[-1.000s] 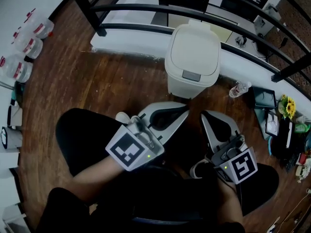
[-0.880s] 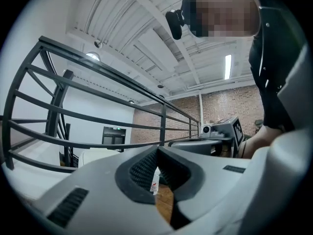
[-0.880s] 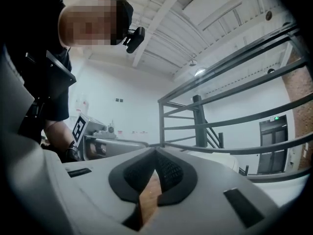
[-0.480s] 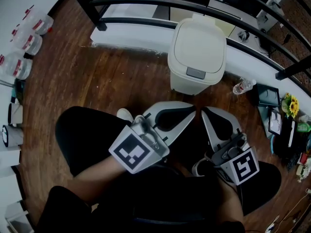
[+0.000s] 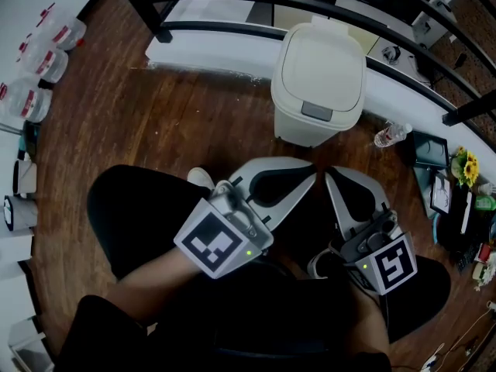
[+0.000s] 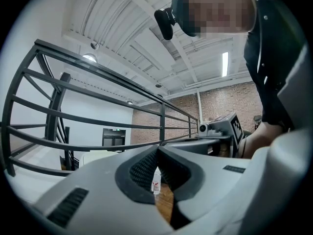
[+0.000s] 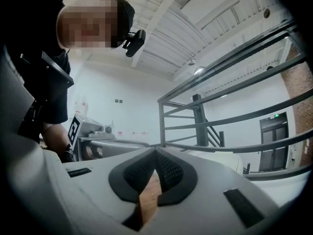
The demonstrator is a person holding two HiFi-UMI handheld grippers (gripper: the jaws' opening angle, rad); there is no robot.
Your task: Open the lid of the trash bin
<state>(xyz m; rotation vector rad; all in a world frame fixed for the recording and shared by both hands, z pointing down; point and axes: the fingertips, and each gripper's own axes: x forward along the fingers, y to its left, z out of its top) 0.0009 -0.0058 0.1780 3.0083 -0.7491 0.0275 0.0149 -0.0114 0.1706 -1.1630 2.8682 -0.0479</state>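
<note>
The cream trash bin [image 5: 322,80] stands on the wooden floor against the white ledge. Its lid is down, with a grey latch [image 5: 317,111] at the front edge. My left gripper [image 5: 310,170] and right gripper [image 5: 332,173] hover side by side just in front of the bin, below its base in the head view, and touch nothing. Both are shut and hold nothing. In the left gripper view the left gripper [image 6: 157,149] has its pads pressed together. The right gripper view shows the right gripper [image 7: 155,151] the same way, with the bin's pale lid [image 7: 220,156] past it.
A black railing [image 5: 232,2] runs behind the bin above the white ledge [image 5: 209,49]. A water bottle [image 5: 390,136] lies right of the bin. Plastic containers [image 5: 35,60] line the left wall. Yellow flowers [image 5: 463,169] and small clutter sit at the far right. My dark-clothed legs fill the foreground.
Both grippers have drifted slightly right and forward, tips closer to the bin and to each other. The bin's lid has stayed down.
</note>
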